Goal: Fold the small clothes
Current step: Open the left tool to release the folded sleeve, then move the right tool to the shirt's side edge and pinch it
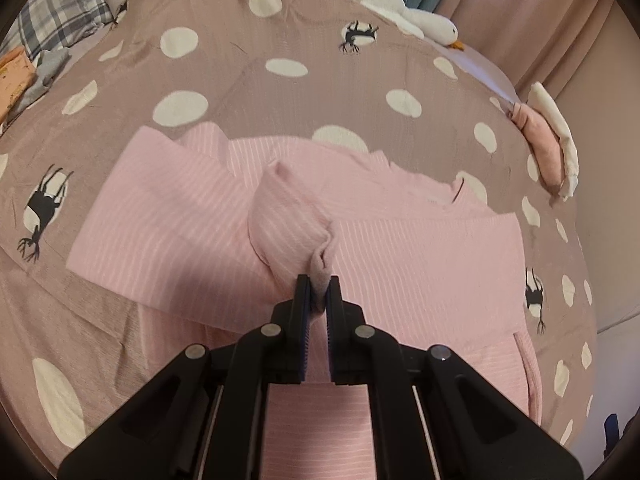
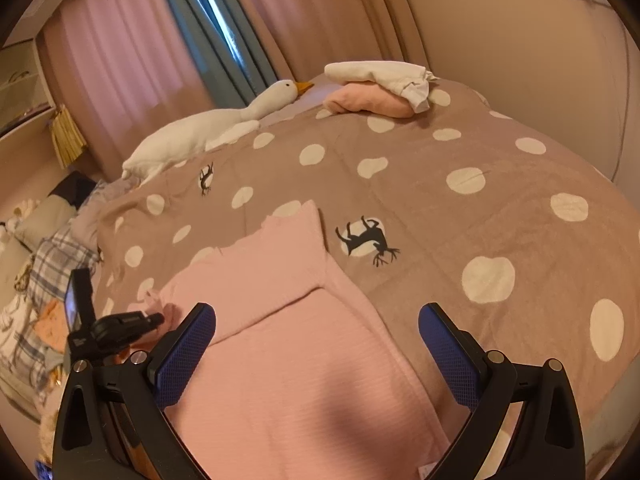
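Observation:
A pink ribbed garment [image 1: 168, 216] lies spread on the dotted bedspread [image 1: 224, 60]. My left gripper [image 1: 318, 284] is shut on a raised fold of the pink garment, which twists up from the cloth just ahead of the jaws. In the right wrist view the same pink garment [image 2: 280, 352] lies under and ahead of my right gripper [image 2: 316, 320], which is open and empty just above it. The left gripper [image 2: 120, 324] shows at the left there, at the garment's left edge.
A stack of folded clothes, pink under white [image 2: 380, 88], sits at the bed's far corner, also in the left wrist view [image 1: 548, 144]. A white plush goose [image 2: 224, 120] lies along the far edge. Plaid cloth and loose clothes [image 1: 52, 20] lie far left. Curtains and wall behind.

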The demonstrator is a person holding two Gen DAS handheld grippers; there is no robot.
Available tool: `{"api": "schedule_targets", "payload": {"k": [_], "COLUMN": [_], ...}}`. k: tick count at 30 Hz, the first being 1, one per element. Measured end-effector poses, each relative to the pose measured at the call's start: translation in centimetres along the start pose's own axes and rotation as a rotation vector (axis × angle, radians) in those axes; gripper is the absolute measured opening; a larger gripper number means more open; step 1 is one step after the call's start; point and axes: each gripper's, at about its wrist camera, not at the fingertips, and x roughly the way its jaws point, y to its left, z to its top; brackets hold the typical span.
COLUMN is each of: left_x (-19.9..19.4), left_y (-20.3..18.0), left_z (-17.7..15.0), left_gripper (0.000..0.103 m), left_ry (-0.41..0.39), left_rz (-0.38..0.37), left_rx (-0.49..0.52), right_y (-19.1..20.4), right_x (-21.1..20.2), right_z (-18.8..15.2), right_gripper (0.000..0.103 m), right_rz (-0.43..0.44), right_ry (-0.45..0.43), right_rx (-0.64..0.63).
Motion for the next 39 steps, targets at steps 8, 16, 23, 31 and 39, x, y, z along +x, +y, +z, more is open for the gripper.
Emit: {"api": "schedule_targets", "payload": {"k": [8, 16, 23, 31, 39], "left_x": [1.4, -0.1, -5.1, -10.4, -12.9], "left_y": [-0.2, -0.4, 2.3, 9.6, 14.8], "left_z": [-1.0, -1.4, -0.5, -0.5, -2.0], "left_gripper": [0.012, 0.057, 0.074, 0.076, 0.076], "left_ry": [0.057, 0.075, -0.02, -0.119, -0.152], "left_rz": [0.006, -0.059, -0.062, 0.048, 0.119], "left_rx": [0.013, 0.025, -0.018, -0.153, -0.249], "right_y": [0.1, 0.3, 2.0, 7.8, 15.6], "right_x": [0.3, 0.6, 2.1, 6.1, 13.3], "right_z": [-0.3, -0.4, -0.1, 0.6, -0.4], "right_gripper": [0.101, 0.101, 0.101, 0.101, 0.097], "right_rz": [0.002, 0.012, 0.064, 0.223, 0.31], "right_ry": [0.015, 0.029, 0.069, 0.193, 0.378], "right_rx": [-0.002, -0.007, -0.05, -0.141, -0.21]}}
